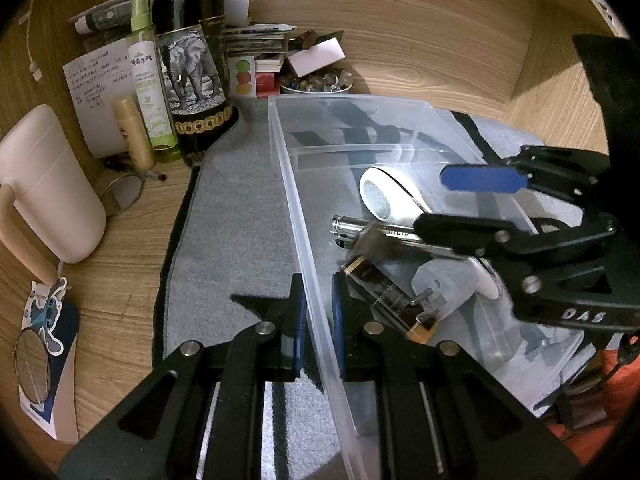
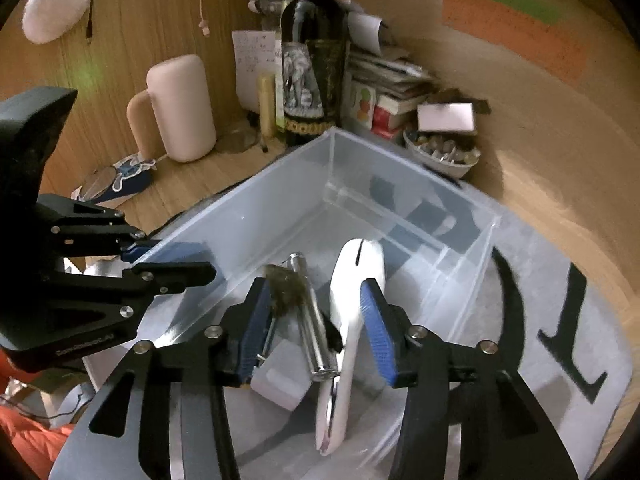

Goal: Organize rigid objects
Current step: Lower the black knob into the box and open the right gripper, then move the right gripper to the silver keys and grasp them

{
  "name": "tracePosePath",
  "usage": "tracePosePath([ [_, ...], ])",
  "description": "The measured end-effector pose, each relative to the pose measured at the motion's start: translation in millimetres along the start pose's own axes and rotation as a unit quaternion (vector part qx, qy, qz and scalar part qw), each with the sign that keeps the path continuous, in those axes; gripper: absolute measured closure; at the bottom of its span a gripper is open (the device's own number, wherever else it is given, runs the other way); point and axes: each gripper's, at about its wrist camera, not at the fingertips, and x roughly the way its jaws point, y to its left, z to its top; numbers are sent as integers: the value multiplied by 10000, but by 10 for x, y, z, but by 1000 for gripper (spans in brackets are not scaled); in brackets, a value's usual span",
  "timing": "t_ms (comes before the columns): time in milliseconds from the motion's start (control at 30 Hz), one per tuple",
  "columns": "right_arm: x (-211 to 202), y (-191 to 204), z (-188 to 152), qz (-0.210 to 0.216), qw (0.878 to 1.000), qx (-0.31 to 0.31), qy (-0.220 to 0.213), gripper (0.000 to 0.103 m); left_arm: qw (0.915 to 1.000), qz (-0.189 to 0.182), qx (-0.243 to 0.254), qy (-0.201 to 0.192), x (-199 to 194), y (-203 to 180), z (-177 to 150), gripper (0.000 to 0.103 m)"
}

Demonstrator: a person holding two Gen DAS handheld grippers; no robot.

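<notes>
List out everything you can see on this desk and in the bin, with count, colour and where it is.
Storage bin: one, clear plastic, on the grey mat.
Mat: one, grey, on the wooden desk.
White clipper-like tool: one, inside the bin.
Metal tube: one, silver, inside the bin.
Wine bottle: one, dark with an elephant label, back left.
Spray bottle: one, green, beside the wine bottle.
Mug: one, pale pink, left.
Bowl of stones: one, white, behind the bin.
Left hand-held gripper: shut on the bin's wall.
Right hand-held gripper: open, over the bin's contents.
</notes>
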Motion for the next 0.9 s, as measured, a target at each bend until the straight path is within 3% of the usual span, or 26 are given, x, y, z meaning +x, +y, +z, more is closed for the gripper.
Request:
tracePosePath([
  [333, -436, -177, -50, -358, 9978, 290, -482, 46, 10000, 19, 41, 8, 5, 1, -4, 91],
  [600, -899, -425, -303, -963, 9906, 626, -744, 42, 10000, 25, 55, -11, 5, 2, -8, 91],
  [900, -1023, -590, -822, -1332, 9835, 1141, -447, 41, 10000, 28, 56, -30, -1, 9, -9, 91],
])
